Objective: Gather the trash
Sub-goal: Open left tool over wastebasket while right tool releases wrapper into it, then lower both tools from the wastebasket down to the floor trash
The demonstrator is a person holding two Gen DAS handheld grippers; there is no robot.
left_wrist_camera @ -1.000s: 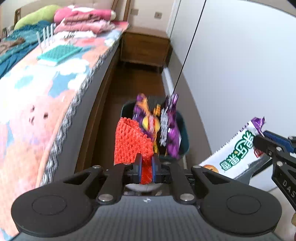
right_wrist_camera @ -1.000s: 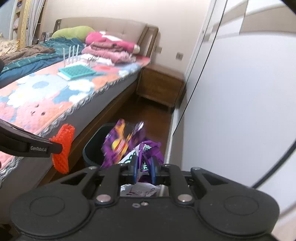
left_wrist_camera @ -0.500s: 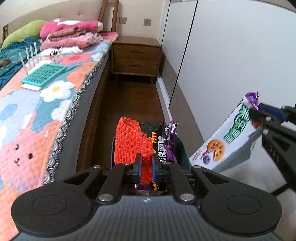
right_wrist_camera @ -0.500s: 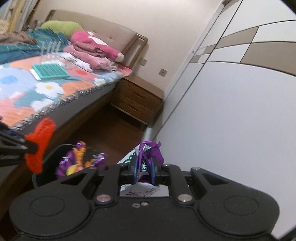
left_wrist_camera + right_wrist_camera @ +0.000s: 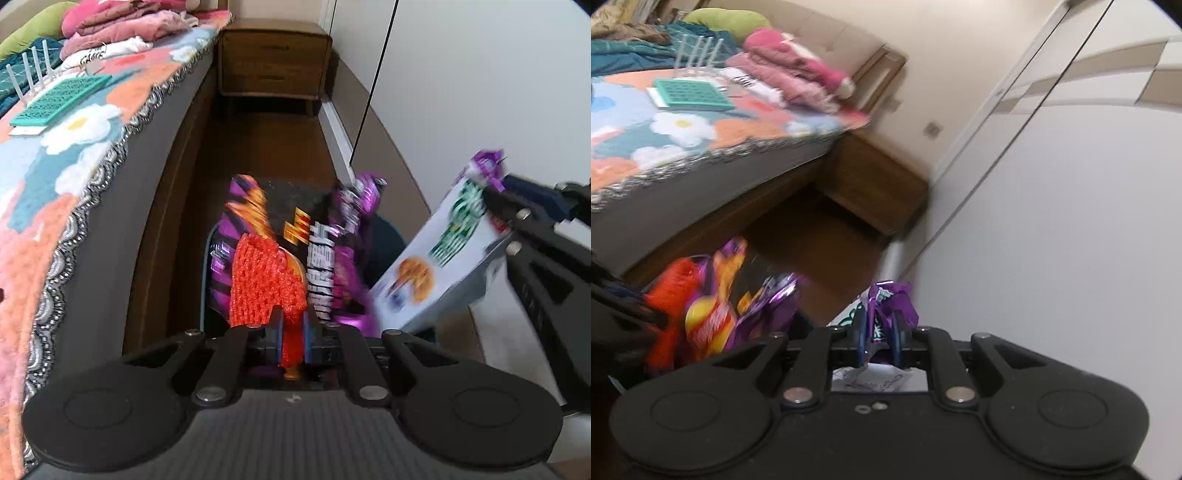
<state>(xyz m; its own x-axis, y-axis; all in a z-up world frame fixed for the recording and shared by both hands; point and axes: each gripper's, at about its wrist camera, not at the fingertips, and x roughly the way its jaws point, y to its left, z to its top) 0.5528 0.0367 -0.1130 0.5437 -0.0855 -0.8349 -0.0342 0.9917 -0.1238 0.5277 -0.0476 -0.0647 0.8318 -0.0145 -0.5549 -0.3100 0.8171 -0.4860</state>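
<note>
A narrow strip of wooden floor (image 5: 266,147) runs up the centre of the left wrist frame — hemmed by the bed (image 5: 74,155) at left and the white wardrobe (image 5: 480,92) at right. A nightstand (image 5: 273,62) closes the upper end; the snack-stuffed bin (image 5: 388,236) blocks the lower centre.

No legible text on the blurred snack bag (image 5: 317,266) or white wrapper (image 5: 436,258).
</note>
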